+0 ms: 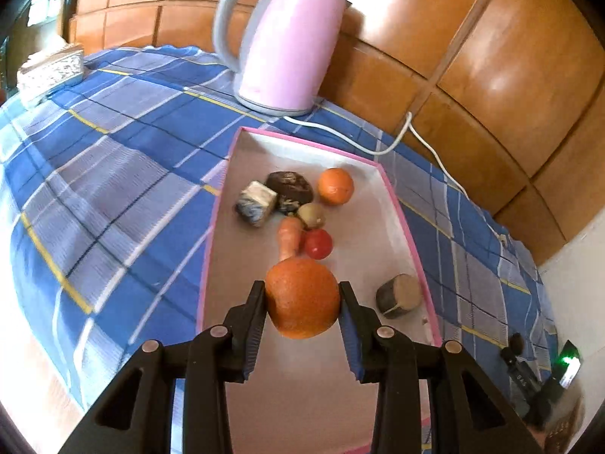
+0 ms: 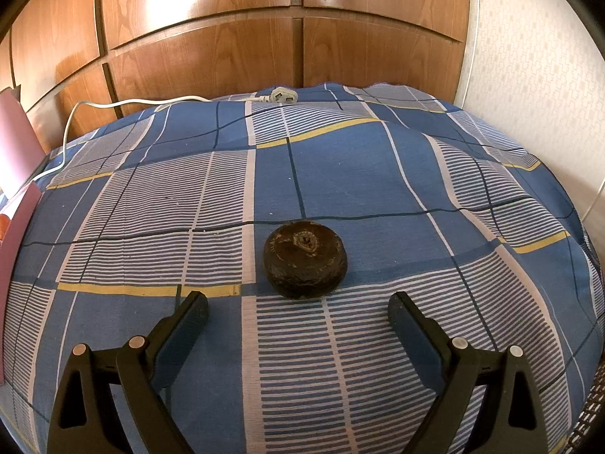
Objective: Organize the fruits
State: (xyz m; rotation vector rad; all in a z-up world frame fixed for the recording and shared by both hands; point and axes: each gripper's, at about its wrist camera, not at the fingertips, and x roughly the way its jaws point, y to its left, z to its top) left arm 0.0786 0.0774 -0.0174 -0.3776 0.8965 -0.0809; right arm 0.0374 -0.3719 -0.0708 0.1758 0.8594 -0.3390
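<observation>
This looks like a room in a home. A checked blue cloth [image 2: 340, 174] fills the middle, wooden cupboard doors [image 2: 211, 53] stand behind, and a pink kettle [image 1: 287, 38] sits at the top.

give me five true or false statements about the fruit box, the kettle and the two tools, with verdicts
1. The left tool grips an orange fruit above the pink-rimmed box. True.
2. The right tool is clamped on the dark round object. False: its jaws stand wide open and the object lies on the checked cloth ahead of them.
3. The box is empty. False: it holds a smaller orange, a red tomato and several other items.
4. A pink kettle stands on the cloth beyond the box. True.
5. The kettle's white cord lies inside the box. False: it runs on the cloth outside the box's far edge.
</observation>
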